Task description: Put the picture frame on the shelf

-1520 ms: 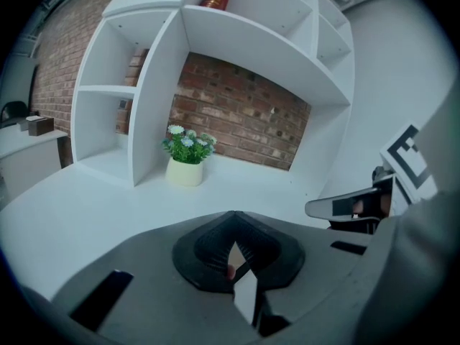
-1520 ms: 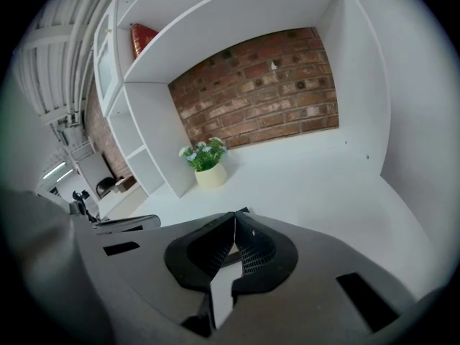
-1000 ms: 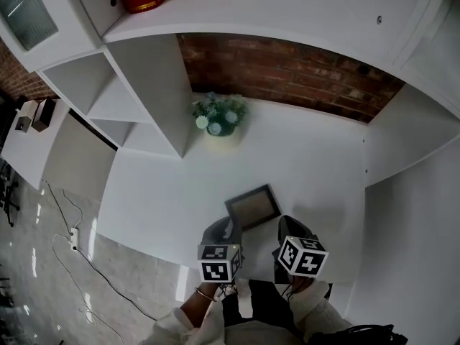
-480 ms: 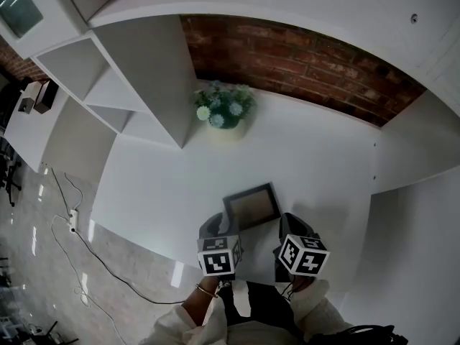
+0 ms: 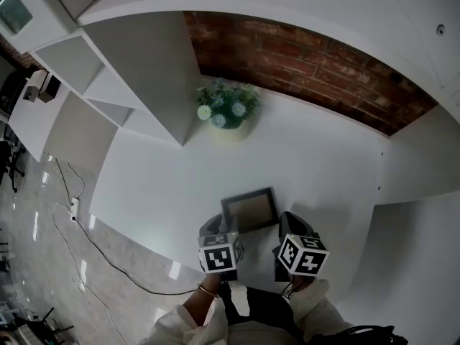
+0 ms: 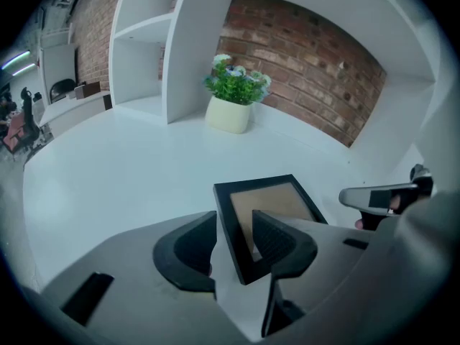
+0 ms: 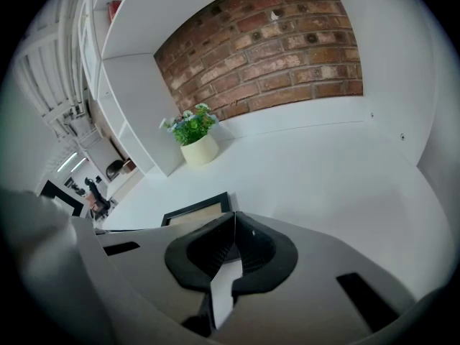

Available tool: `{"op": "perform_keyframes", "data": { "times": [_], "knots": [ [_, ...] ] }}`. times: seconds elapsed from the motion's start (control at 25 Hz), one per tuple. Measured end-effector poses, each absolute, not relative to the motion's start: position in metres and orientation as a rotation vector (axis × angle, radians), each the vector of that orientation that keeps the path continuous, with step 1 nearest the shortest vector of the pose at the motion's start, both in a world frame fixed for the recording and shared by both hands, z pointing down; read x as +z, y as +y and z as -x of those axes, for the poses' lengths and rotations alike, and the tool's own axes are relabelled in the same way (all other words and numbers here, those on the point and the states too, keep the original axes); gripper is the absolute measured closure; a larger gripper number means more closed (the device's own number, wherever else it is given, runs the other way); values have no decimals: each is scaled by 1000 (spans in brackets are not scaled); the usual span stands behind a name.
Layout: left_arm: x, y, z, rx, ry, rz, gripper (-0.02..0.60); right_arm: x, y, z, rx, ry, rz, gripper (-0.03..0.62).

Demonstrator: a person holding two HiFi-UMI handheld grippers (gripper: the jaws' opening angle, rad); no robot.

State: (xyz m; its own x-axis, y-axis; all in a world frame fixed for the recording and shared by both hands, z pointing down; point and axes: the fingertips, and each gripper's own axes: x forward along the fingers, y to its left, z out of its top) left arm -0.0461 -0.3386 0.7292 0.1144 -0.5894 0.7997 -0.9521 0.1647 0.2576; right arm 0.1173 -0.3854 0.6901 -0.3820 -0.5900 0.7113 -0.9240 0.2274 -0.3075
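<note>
Above desk (image 6: 108, 164), left hand-held gripper (image 6: 233, 226) just opened astride frame (image 6: 272, 205) — right hand-held gripper (image 7: 233, 225) closed.

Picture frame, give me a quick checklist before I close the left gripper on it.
1. Left gripper jaws, just opened, stand apart: ok.
2. Picture frame has its near edge between them: ok.
3. Pads pressing on the frame: not ok, not yet.
4. Frame lying on the table: ok.
5. Right gripper shut and empty: ok.
6. Plant apart from the frame: ok.
</note>
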Motion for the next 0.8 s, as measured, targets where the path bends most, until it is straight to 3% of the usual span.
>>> {"op": "perform_keyframes", "data": {
  "times": [0.56, 0.8],
  "knots": [
    [740, -338, 44, 505, -1570, -1427, 436, 706, -402, -117, 1016, -2061, -1337, 569],
    [743, -336, 45, 490, -1562, -1397, 476, 708, -402, -117, 1024, -2063, -1332, 569]
  ]
}}
